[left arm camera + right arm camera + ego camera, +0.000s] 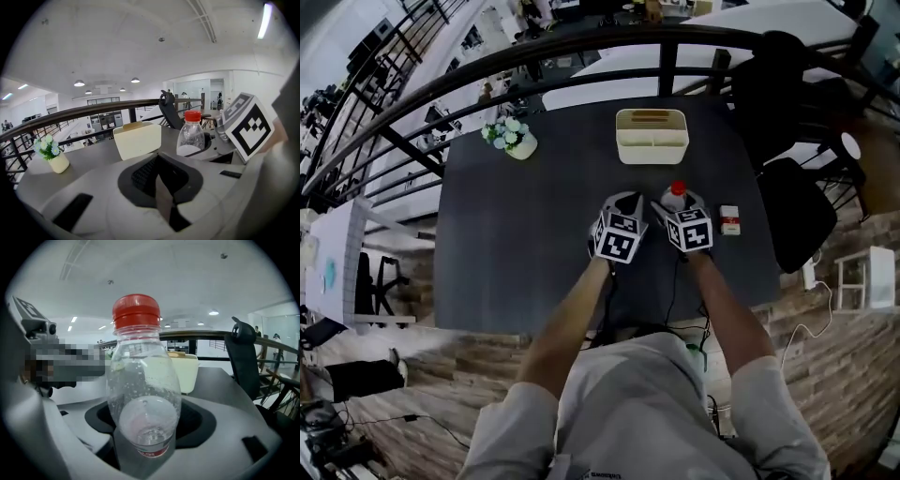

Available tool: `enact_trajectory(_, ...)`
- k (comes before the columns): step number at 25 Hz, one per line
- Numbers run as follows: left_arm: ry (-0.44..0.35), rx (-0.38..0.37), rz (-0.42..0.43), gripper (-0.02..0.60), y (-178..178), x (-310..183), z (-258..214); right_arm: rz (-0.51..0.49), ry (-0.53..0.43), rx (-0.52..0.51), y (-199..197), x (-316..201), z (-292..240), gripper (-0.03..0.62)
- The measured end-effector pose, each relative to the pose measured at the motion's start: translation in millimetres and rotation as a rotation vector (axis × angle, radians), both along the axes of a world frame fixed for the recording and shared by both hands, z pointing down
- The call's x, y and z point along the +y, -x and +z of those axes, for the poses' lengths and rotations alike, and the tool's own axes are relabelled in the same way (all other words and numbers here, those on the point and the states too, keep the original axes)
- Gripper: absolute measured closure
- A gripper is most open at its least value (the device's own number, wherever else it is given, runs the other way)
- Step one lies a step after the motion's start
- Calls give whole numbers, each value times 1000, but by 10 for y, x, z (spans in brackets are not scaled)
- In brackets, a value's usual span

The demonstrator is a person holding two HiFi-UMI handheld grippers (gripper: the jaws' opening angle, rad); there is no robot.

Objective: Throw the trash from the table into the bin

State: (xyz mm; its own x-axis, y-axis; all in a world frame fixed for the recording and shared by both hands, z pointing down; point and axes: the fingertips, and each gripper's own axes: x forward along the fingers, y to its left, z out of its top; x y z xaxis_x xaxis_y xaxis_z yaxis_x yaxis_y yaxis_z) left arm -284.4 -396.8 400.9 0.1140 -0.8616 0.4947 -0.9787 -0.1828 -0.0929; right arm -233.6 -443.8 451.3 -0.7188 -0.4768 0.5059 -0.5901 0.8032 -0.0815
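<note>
Open office space is spreading out behind a dark desk, with a cream bin sitting at its far middle. Both of the person's forearms are reaching forward side by side from the near edge. Between the bin and the person, a clear plastic bottle is standing upright, its red cap on top. A small red-and-white box is lying just right of it, well short of the bin.

Picking up the bottle is looking like the step in hand. The right tool is standing with its jaws spread wide around the bottle's lower body. The thin walls are showing no dent, so I am judging that the pads are not pressing yet. Doing this well is meaning closing squarely across the body and only firmly enough to hold, since such plastic is likely buckling or slipping under a hard squeeze. After that it is meaning lifting clear of the desk before carrying forward over the bin's rim.

Both tools are angling forward and downward toward the bin. The left tool is hovering just beside the right one, jaws drawn together with nothing between them.
</note>
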Motion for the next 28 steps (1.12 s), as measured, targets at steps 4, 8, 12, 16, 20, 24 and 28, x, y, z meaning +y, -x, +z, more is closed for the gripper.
enact_trajectory(4,-18,-4,1,554,78,22,-41,0,-10,-18,54,5,-26,240)
enact_trajectory(8,-20,-5,31,552,70,124,-104,21,-4,-26,-5,115,-102,243)
enact_trajectory(12,-8,19,101,552,-111,238,-112,51,26,-52,-150,312,-186,243)
enact_trajectory(16,14,33,192,552,-364,406,-70,121,51,-63,-400,573,-244,244)
enact_trajectory(20,15,36,283,554,-669,630,-107,198,51,-31,-840,946,-305,246)
enact_trajectory(24,-12,49,425,552,-1202,858,-307,356,36,-27,-1457,1297,-458,246)
enact_trajectory(28,-10,63,557,552,-1702,1162,-324,502,36,-38,-2001,1781,-497,246)
